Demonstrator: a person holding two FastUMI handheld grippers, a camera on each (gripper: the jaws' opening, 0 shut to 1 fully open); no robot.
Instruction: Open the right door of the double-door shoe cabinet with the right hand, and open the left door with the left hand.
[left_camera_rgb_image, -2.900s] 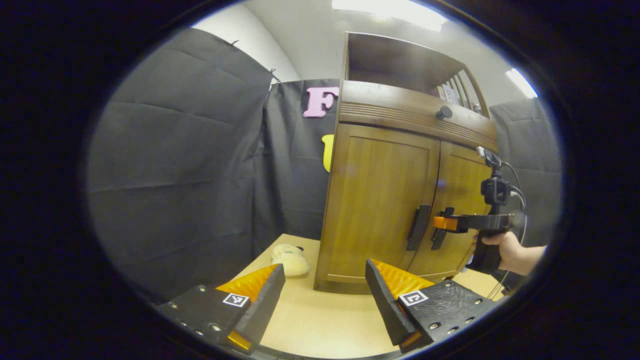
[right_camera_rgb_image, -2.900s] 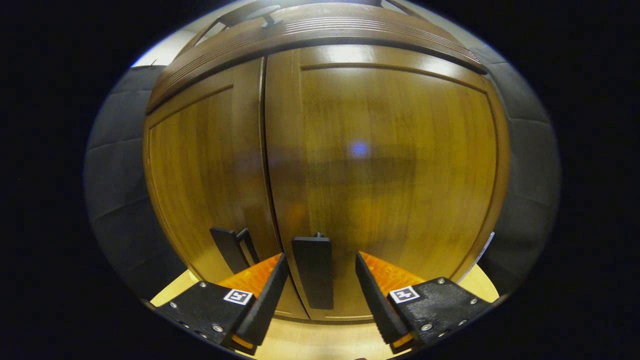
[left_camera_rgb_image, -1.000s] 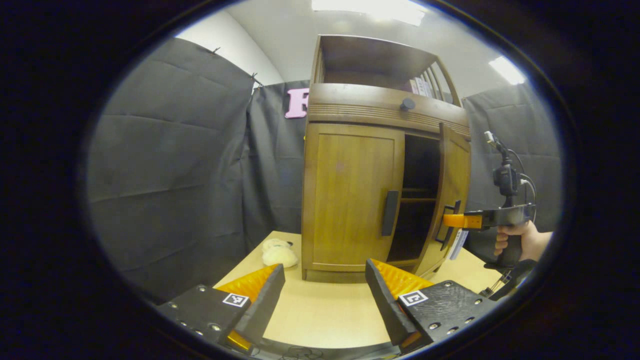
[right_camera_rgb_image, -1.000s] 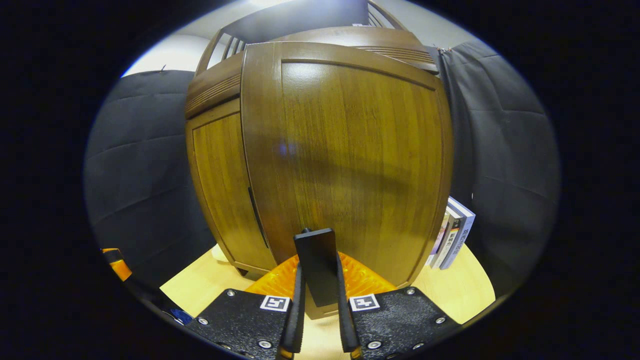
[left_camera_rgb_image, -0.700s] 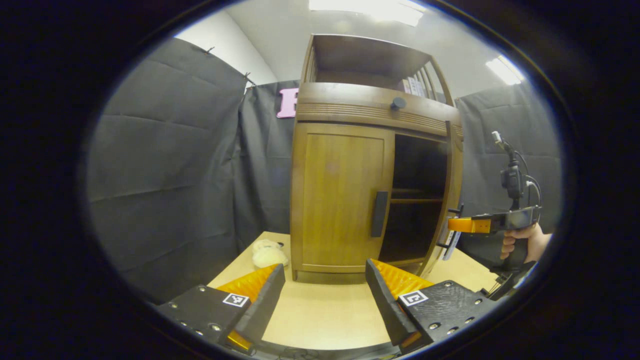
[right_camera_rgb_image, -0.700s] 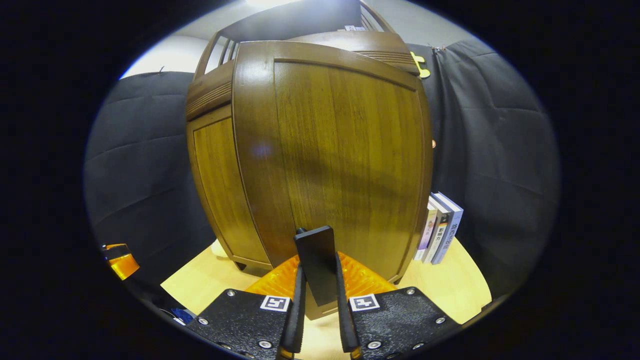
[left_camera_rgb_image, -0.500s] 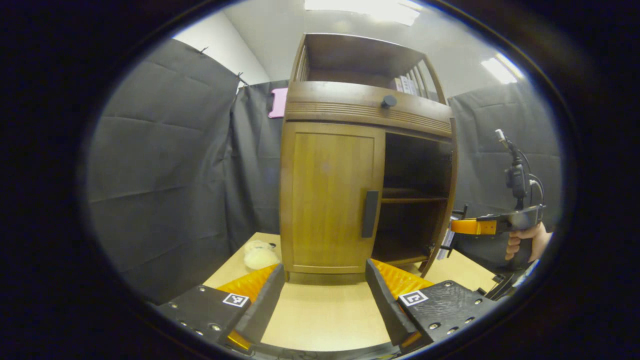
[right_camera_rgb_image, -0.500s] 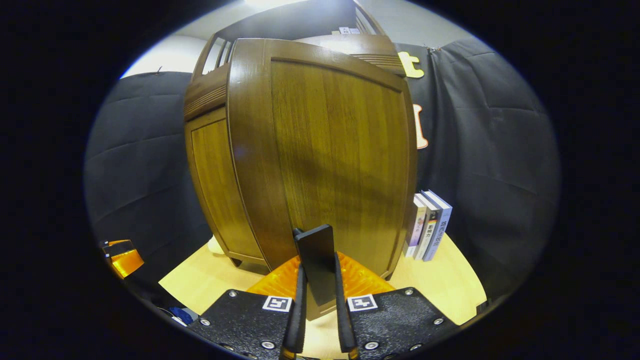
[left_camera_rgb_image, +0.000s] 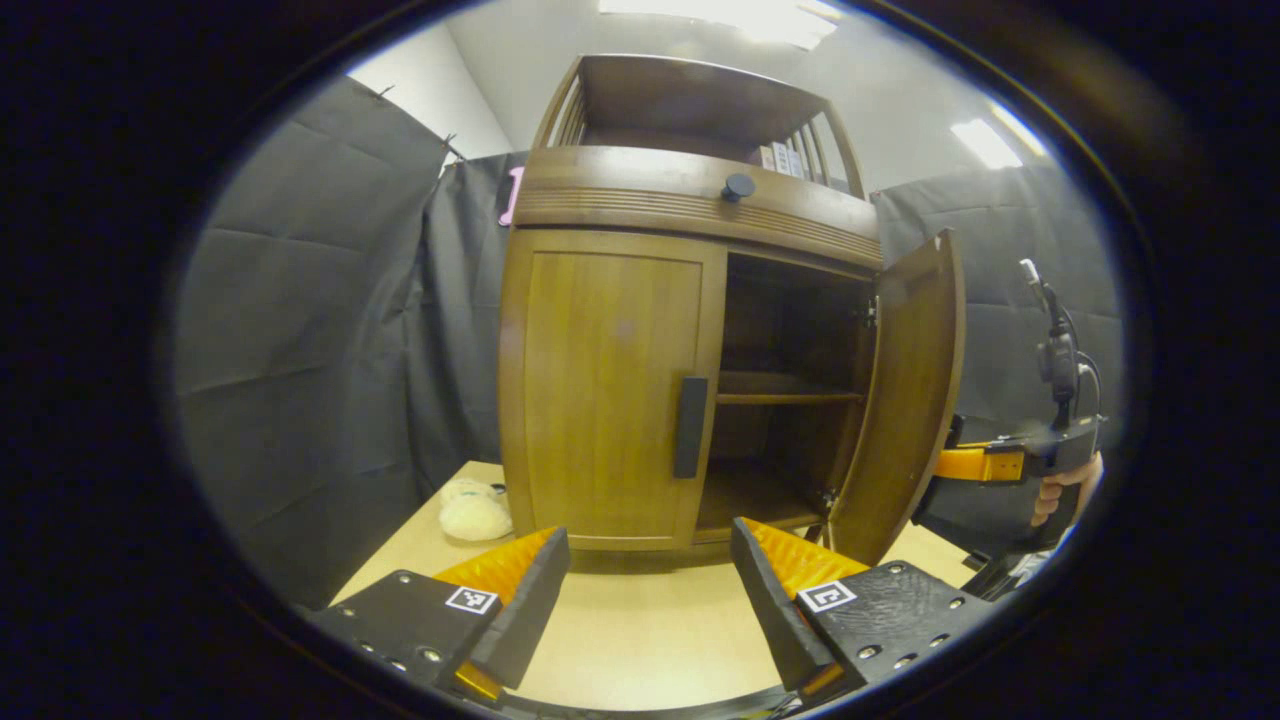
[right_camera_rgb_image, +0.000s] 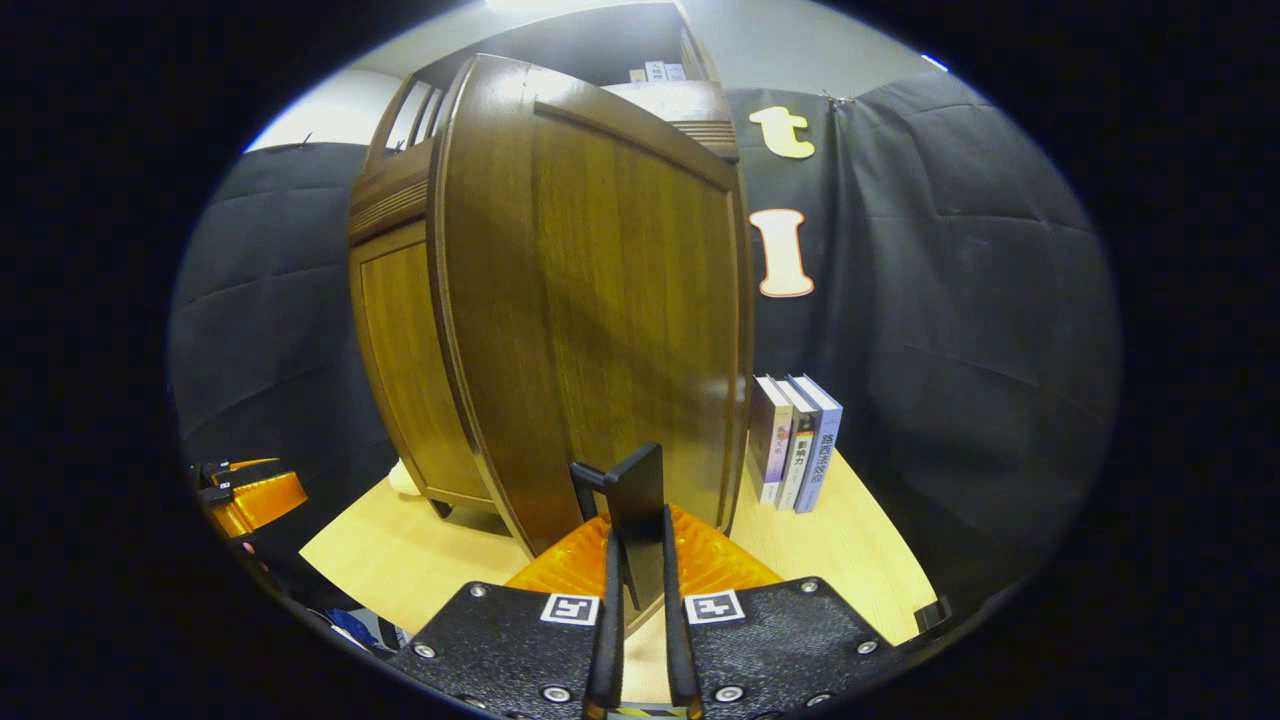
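Right gripper (right_camera_rgb_image: 637, 590) is clamped tight on the right door's handle (right_camera_rgb_image: 637, 520), both fingers squeezing the dark bar at 6 o'clock in the right gripper view. Past it, the right door (right_camera_rgb_image: 610, 300) is swung well out from the shoe cabinet (left_camera_rgb_image: 690, 200), filling the middle up to 12. A few books (right_camera_rgb_image: 795, 440) stand upright on the tabletop (right_camera_rgb_image: 850, 540) at about 4 o'clock, just beside the door's far edge.

Left gripper (left_camera_rgb_image: 648, 590) hangs with its fingers spread wide apart, nothing between them, low at 6 o'clock in the left gripper view, well apart from the cabinet. Beyond it the left door (left_camera_rgb_image: 610, 390) sits closed, its handle (left_camera_rgb_image: 690, 427) near dead centre. Right of that the opened half shows a shelf (left_camera_rgb_image: 785, 397) inside. At 3 to 4 o'clock a hand (left_camera_rgb_image: 1065, 490) holds the right gripper behind the open door. A pale plush thing (left_camera_rgb_image: 473, 512) lies on the table at 8 o'clock, just beside the cabinet's left corner.
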